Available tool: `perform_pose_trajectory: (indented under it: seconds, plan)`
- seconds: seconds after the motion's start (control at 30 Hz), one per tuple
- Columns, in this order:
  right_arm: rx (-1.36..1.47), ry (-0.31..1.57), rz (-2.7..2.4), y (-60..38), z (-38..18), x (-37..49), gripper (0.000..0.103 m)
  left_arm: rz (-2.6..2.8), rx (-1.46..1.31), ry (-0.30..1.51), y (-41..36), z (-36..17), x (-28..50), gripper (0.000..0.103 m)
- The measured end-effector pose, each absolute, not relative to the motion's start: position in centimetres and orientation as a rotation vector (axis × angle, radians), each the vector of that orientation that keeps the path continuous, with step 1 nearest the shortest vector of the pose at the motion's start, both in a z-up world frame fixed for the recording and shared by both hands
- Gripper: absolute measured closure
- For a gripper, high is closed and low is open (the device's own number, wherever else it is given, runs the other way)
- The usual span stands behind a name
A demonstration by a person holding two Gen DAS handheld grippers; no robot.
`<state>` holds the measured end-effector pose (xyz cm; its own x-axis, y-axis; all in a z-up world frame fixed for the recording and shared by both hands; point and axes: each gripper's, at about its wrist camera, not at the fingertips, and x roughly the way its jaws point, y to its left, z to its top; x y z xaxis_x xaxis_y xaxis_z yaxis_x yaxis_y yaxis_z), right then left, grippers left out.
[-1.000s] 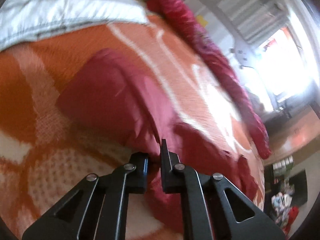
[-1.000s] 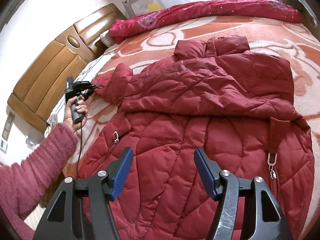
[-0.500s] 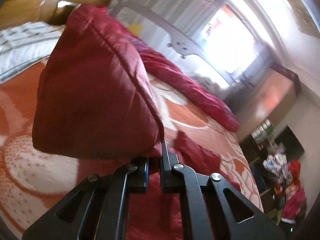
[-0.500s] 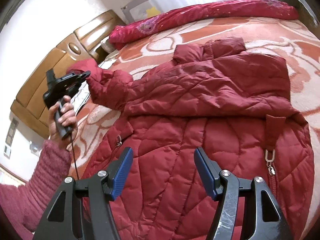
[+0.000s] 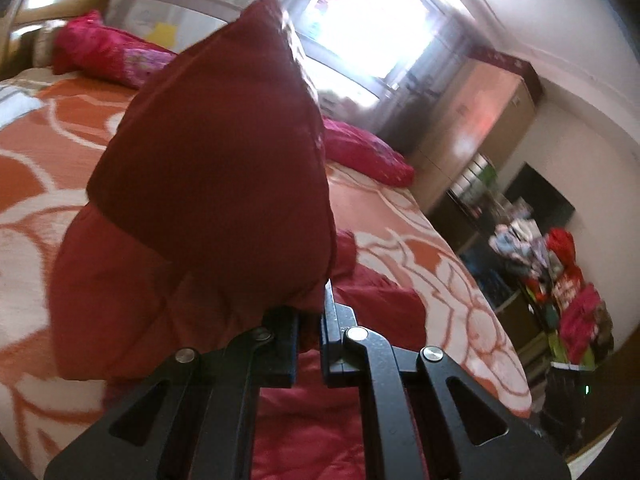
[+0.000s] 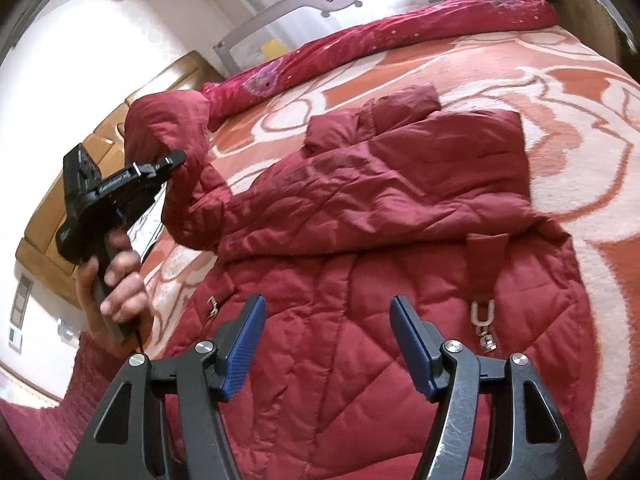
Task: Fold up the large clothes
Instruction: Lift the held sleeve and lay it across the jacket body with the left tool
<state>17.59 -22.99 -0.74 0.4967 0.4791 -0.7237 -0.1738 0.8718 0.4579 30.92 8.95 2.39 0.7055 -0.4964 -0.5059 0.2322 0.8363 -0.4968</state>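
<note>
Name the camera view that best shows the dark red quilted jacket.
Right wrist view: the dark red quilted jacket lies spread across the bed, its sleeve lifted. The left wrist view shows only that sleeve close up.

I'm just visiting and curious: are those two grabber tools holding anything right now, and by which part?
The left gripper is clamped on the red jacket's sleeve near its cuff, lifted off the bed. The right gripper is open above the jacket, holding nothing.

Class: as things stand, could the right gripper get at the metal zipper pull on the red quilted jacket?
Probably yes. The right gripper hangs open above the red quilted jacket, and the metal zipper pull lies uncovered just beside its fingers.
</note>
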Motion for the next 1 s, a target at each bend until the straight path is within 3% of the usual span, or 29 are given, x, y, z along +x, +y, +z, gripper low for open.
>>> perform_pose_trajectory:
  seconds: [0.47,0.57,0.73,0.93,1.0]
  plan:
    - [0.566,0.978,0.431,-27.6,-2.5,25.3,0.035,-0.459,-0.187,0.857,-0.8,-3.9,30.1,0.098]
    - [0.647,0.972,0.468,-27.9,-2.5,27.1,0.02,-0.441,-0.098,0.873,-2.5,-4.9,29.9,0.098]
    - [0.77,0.972,0.536,-27.8,-2.8,30.4,0.007,-0.396,0.096,0.877,-6.2,-6.4,29.1,0.098]
    - [0.774,1.059,0.542,-26.4,-4.9,33.9,0.007,-0.368,0.215,0.877,-8.2,-7.2,28.3,0.098]
    - [0.746,1.082,0.541,-25.9,-5.5,34.4,0.013,-0.364,0.228,0.883,-8.4,-7.3,28.2,0.097]
